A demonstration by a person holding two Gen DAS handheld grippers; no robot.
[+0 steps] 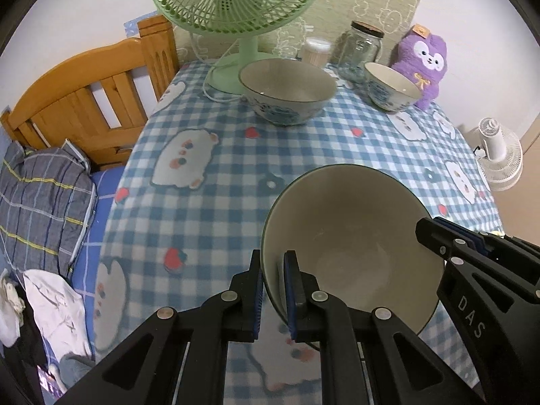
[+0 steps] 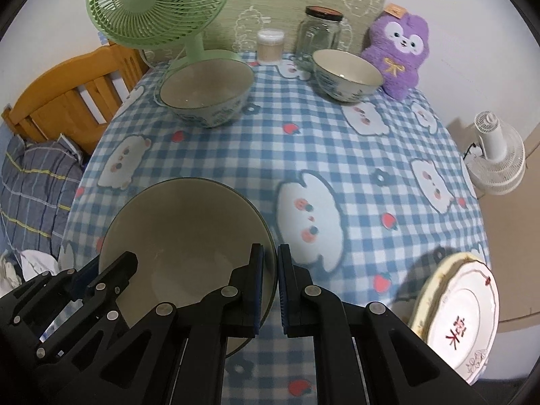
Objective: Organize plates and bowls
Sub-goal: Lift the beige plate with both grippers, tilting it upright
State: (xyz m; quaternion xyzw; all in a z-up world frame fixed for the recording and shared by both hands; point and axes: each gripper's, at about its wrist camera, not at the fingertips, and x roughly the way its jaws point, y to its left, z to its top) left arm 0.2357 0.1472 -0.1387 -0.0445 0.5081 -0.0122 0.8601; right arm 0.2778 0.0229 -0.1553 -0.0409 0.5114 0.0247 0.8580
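Nearest, both views: a large cream bowl [image 1: 354,246] sits between the two grippers, pinched on opposite sides of its rim. The left gripper [image 1: 273,290] is clamped on the bowl's left rim, one pad outside the wall, one inside. The right gripper [image 2: 270,283] is clamped on the right rim in the same way. Each wrist camera also catches the other gripper at the bowl's far edge. Whether the bowl rests on the blue checked tablecloth [image 1: 219,182] or hangs just above it, I cannot tell.

Right view only: a white plate [image 2: 462,314] with a scalloped, patterned rim and red characters lies at the near right edge of the table, well apart from the held bowl.

Mid-table, both views: bare cloth with bear and strawberry prints.

Far side, both views: a second large bowl [image 2: 207,92] with blue decoration stands just in front of the green fan [image 2: 158,10]; a smaller decorated bowl [image 2: 347,74] stands to its right, beside a purple plush toy [image 2: 400,54]. Behind them are a glass jar [image 2: 320,35] and a small tub of cotton swabs [image 2: 270,47].

Left view shows more of the wooden bed frame [image 1: 87,98] and clothes [image 1: 40,209] left of the table. A white fan [image 1: 499,155] stands off the table's right side.
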